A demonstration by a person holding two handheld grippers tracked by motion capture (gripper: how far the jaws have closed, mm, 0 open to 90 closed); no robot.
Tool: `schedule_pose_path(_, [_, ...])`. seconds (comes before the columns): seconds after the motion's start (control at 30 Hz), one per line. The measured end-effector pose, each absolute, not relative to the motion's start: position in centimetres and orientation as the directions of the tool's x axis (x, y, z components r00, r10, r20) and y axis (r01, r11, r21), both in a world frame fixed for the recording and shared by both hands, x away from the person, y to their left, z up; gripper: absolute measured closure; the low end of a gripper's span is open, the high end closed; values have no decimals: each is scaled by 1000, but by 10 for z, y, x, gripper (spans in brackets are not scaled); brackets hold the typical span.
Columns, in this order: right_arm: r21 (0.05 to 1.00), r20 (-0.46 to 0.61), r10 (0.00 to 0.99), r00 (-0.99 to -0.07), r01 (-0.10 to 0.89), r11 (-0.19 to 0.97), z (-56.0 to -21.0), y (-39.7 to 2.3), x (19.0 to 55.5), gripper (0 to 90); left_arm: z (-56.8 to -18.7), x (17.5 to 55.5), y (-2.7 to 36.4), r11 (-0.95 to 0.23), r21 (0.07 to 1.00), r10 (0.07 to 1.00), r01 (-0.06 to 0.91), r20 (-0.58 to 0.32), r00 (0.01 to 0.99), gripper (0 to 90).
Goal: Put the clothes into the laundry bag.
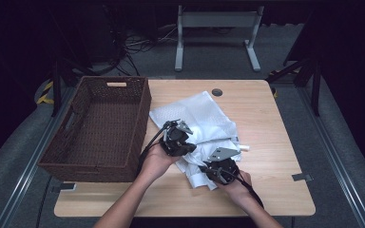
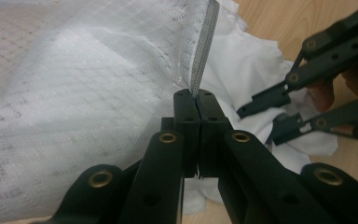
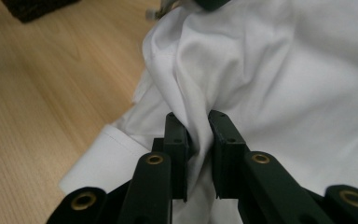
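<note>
Two tools low over the table (image 1: pixel 275 137) — left tool (image 2: pixel 197 95) and right tool (image 3: pixel 198 123) each clamped on white cloth (image 1: pixel 204 118)

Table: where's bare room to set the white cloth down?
Bare wood on the table right of the white cloth, and a strip along the near edge. The wicker basket stands empty. Crowded mid-table: left gripper and right gripper both grip the cloth.

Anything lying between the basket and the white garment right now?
Nothing: in the high view a narrow strip of bare table separates the wicker basket from the white garment.
</note>
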State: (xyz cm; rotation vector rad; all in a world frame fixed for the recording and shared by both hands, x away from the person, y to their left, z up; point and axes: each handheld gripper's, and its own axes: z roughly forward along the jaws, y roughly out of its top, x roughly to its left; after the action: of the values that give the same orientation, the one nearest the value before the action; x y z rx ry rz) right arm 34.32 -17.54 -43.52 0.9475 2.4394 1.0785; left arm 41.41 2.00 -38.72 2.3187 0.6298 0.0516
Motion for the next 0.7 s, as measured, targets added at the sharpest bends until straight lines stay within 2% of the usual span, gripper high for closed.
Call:
schedule_pose_path(0.17, [801,-6,715,-699,425,422,-421,-191,347,801,-381,410,18,-607,683,423,406,-156,893,892])
schedule_pose_path(0.43, [860,-3,721,-693,367,356,-404,-202,353,803,-366,400,13,-573,732,359,368,-179,916,892])
schedule_pose_path(0.7, [891,53,730,-682,363,274,-399,-208,366,803,-355,394,13,-533,761,270,369,-261,927,893])
